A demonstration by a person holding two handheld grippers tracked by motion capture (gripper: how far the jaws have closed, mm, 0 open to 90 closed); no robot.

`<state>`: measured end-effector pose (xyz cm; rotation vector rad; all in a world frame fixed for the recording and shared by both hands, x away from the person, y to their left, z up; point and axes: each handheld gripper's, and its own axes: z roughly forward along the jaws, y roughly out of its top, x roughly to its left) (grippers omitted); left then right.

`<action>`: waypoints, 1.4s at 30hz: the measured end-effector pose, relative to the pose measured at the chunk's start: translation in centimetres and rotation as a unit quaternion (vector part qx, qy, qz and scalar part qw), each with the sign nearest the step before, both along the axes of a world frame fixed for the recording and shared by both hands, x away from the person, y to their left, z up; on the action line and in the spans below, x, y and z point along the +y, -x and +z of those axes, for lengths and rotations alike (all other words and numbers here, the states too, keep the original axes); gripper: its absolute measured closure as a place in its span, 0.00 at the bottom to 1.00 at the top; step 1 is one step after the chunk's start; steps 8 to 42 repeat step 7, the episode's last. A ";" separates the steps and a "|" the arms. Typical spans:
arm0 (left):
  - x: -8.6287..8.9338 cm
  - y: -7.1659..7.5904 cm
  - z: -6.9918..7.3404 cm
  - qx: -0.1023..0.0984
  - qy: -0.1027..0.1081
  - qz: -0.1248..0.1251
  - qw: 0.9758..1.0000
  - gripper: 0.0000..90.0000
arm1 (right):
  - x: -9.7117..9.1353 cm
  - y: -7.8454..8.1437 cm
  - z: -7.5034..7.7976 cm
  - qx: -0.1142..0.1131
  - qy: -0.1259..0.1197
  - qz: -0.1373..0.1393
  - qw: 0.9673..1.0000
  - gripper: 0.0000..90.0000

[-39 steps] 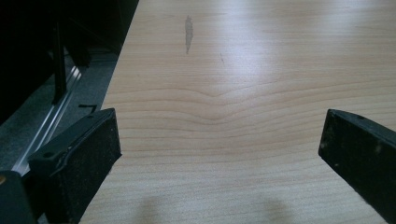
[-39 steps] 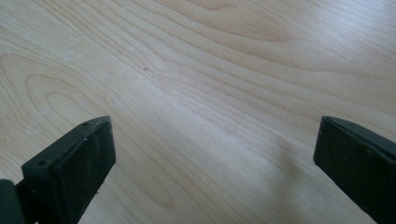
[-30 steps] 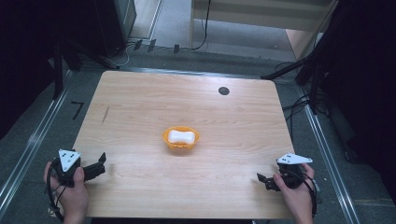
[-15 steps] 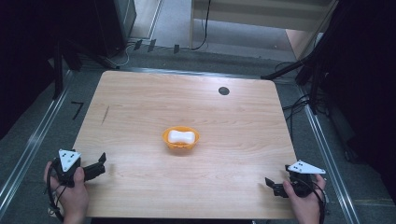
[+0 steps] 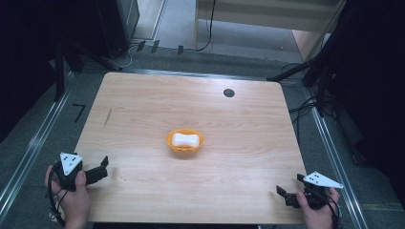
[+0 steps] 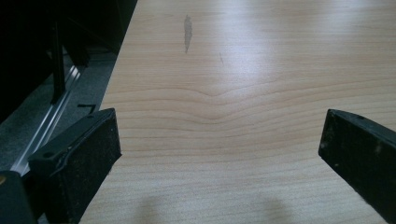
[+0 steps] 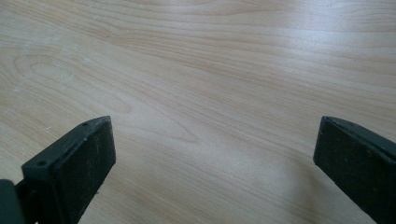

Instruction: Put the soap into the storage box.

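Light wooden table (image 5: 143,119) seen from above. At its centre, small orange bowl (image 5: 185,142) cradling a white bone-shaped piece (image 5: 185,140). Near the bowl's left, at the table's near corner, left gripper (image 5: 98,170), jaws spread wide, empty. At the opposite near corner, right gripper (image 5: 289,188), likewise agape, nothing between.

Overhead plus two close table (image 5: 143,105) views

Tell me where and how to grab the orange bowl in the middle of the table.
Grip the orange bowl by its thin rim, probably on the near side, coming from above with one jaw inside and one outside. It sits upright and open-topped, and the white lump fills its middle, so the rim looks like the freest part to pinch. Either tongs could do it.
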<state>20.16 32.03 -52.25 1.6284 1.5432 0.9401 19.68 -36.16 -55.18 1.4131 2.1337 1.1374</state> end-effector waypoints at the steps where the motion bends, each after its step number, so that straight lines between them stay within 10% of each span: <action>1: 0.0 0.0 0.0 0.001 0.000 0.000 1.000 0.00 | 0.0 0.0 -0.1 -0.003 0.001 -0.001 1.000 0.00; 42: 0.1 -0.1 0.0 0.006 0.005 -0.001 1.000 0.00 | 0.3 0.3 -0.2 -0.008 0.015 -0.006 1.000 0.00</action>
